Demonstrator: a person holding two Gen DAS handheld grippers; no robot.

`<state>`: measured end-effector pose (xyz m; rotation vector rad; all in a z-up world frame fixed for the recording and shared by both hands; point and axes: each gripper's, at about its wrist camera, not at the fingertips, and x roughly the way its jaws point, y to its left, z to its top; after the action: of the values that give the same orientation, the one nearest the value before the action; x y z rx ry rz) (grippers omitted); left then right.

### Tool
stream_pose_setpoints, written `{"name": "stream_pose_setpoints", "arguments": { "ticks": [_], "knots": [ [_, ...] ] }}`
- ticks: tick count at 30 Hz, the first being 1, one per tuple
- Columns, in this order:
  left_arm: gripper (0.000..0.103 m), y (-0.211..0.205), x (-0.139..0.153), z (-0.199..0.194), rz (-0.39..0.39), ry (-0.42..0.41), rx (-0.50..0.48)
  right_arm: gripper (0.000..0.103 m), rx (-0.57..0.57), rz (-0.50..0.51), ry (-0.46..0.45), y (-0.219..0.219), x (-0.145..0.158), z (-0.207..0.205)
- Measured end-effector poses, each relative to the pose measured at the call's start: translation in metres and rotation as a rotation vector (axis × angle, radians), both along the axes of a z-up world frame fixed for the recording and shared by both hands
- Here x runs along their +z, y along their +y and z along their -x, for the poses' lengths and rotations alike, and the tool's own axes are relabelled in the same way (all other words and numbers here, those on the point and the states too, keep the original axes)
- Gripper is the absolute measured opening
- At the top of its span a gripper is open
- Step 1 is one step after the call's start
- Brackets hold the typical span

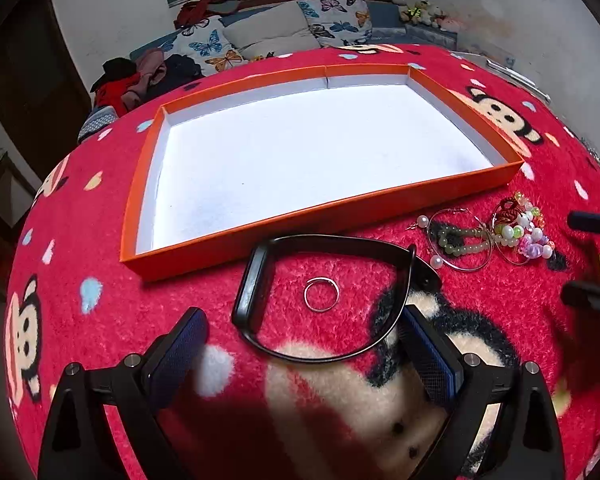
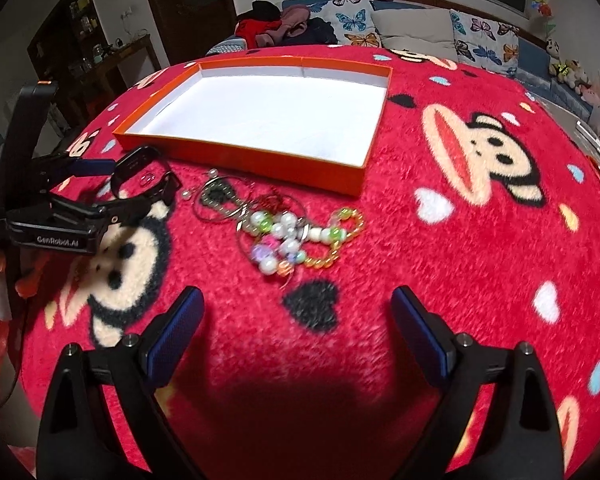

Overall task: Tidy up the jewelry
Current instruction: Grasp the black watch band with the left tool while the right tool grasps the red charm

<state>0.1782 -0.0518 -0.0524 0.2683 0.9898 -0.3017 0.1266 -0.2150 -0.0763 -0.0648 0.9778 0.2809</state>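
An orange tray with a white inside (image 1: 380, 204) (image 2: 260, 156) lies on the red monkey-print blanket. A black smart band (image 1: 256, 284) (image 2: 140, 164) lies in a loop just in front of it, with a thin silver ring (image 1: 321, 294) (image 2: 148, 178) inside the loop. My left gripper (image 1: 300, 330) (image 2: 112, 184) is open, its fingers straddling the band's near end. A pile of bead bracelets and hoop earrings (image 1: 500, 236) (image 2: 284, 236) lies to the right. My right gripper (image 2: 296, 304) is open and empty, just short of the pile.
The red blanket (image 2: 480, 240) covers the whole table. A sofa with butterfly cushions (image 1: 268, 36) and clothes stands behind. The right gripper's fingertips (image 1: 592, 220) show at the right edge of the left wrist view.
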Motion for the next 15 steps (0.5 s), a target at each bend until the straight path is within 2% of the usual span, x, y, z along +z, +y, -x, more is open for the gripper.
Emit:
{"name": "stream_pose_setpoints", "arguments": {
  "ticks": [5, 9, 15],
  "knots": [
    [0.101, -0.001, -0.001, 0.000, 0.023, -0.002, -0.011, 0.090, 0.001, 0.005, -0.015, -0.002, 0.004, -0.008],
    [0.094, 0.000, -0.001, 0.001, 0.049, 0.003, -0.023, 0.087, 0.021, 0.010, -0.027, 0.003, 0.007, -0.012],
    [0.086, -0.002, 0.000, 0.004, 0.061, -0.008, -0.053, 0.075, 0.049, -0.002, -0.023, 0.010, 0.007, -0.019]
  ]
}}
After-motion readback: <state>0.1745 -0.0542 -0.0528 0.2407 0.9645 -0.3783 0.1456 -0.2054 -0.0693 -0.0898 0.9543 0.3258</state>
